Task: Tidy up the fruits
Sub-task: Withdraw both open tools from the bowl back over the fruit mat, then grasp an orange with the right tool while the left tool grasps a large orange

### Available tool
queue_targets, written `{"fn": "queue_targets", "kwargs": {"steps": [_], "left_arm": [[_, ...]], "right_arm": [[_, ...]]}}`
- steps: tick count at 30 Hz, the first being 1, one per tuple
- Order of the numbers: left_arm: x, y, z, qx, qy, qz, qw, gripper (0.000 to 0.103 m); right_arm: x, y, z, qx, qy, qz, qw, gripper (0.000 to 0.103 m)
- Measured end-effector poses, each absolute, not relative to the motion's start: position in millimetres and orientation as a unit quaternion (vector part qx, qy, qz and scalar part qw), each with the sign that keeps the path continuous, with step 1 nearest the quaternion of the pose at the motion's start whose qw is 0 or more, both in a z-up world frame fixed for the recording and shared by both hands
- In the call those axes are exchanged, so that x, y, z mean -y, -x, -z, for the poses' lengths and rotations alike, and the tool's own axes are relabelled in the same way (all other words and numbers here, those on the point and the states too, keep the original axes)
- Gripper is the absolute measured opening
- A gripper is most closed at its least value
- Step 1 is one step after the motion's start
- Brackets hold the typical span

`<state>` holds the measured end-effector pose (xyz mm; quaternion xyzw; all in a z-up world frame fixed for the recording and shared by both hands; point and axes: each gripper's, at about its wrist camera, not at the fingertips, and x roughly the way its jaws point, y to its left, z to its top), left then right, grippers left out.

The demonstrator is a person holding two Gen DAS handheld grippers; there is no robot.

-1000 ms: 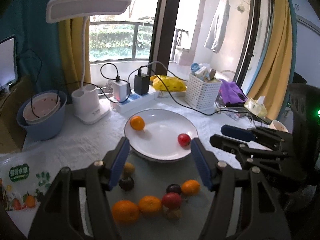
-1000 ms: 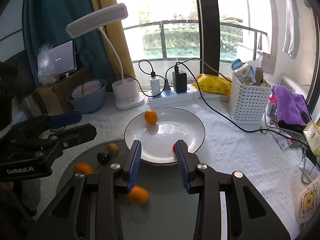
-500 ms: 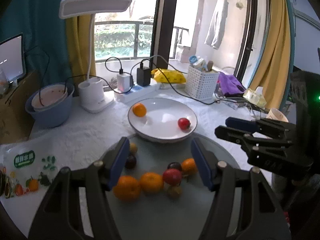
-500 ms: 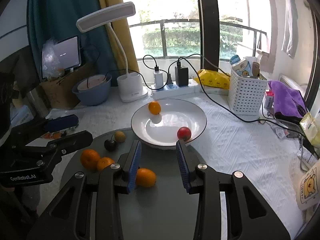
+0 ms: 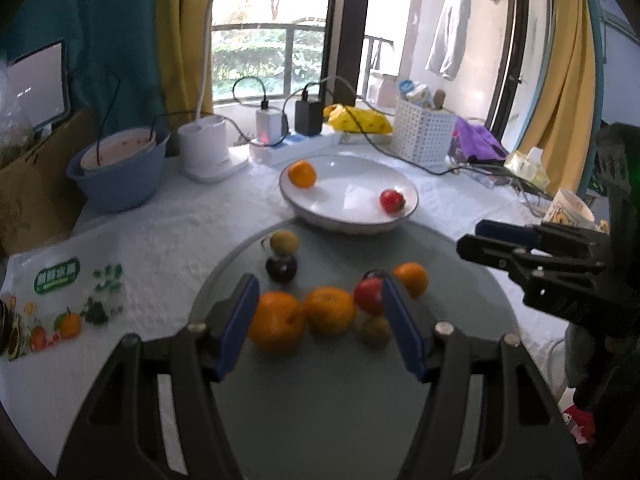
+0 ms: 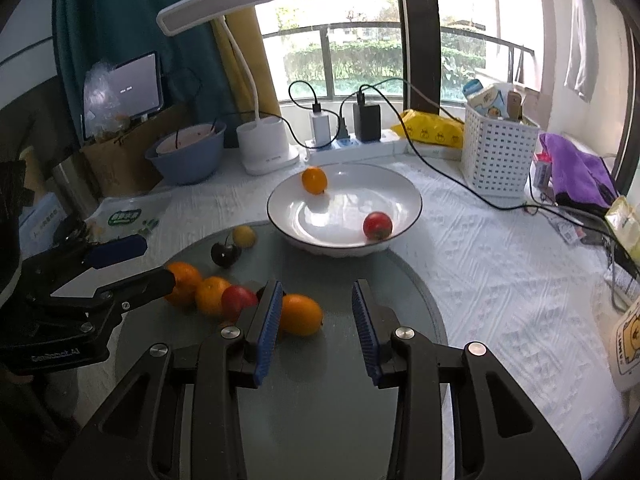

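A white plate (image 5: 348, 222) (image 6: 404, 190) holds an orange (image 5: 303, 174) (image 6: 314, 180) and a red fruit (image 5: 392, 201) (image 6: 377, 225). On the round grey glass mat (image 5: 320, 380) (image 6: 320, 392) lie several loose fruits: oranges (image 5: 277, 321) (image 5: 330, 309) (image 5: 411, 278) (image 6: 301, 314), a red fruit (image 5: 370, 296) (image 6: 238, 298), a dark plum (image 5: 281, 268) (image 6: 225, 254) and small green-yellow fruits (image 5: 284, 241) (image 5: 376, 332). My left gripper (image 5: 320, 320) is open and empty, above the row of fruits. My right gripper (image 6: 316, 320) is open and empty, beside the nearest orange.
Behind the plate stand a desk lamp (image 6: 262, 148), a power strip with chargers (image 6: 352, 146), a blue bowl (image 5: 118, 172), a white basket (image 6: 498, 156), a yellow bag (image 6: 432, 132) and a purple cloth (image 6: 576, 172). A printed fruit bag (image 5: 56, 304) lies at left.
Both grippers have drawn back and lowered toward the near side of the mat. The loose fruits now sit closer to the fingers. Nothing was taken hold of.
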<state>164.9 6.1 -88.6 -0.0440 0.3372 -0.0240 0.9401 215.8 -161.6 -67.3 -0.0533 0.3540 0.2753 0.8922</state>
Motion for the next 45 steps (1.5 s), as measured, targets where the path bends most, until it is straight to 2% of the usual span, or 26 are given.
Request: {"fn": "queue_targets", "kwargs": {"steps": [20, 33, 40, 45], "left_arm": [[-28, -181, 127, -0.385, 0.052, -0.007, 0.921, 0.065], [-37, -192, 130, -0.389, 0.057, 0.016, 0.919, 0.065], [-34, -189, 132, -0.388, 0.054, 0.029, 0.919, 0.042], [-33, -188, 132, -0.386, 0.053, 0.031, 0.92, 0.042]], "right_arm": [[146, -232, 105, -0.404, 0.057, -0.284, 0.868, 0.038], [130, -248, 118, -0.433, 0.046, -0.312, 0.844, 0.038], [136, -250, 120, -0.437, 0.041, -0.31, 0.844, 0.034], [136, -247, 115, -0.429, 0.045, -0.314, 0.846, 0.034]]}}
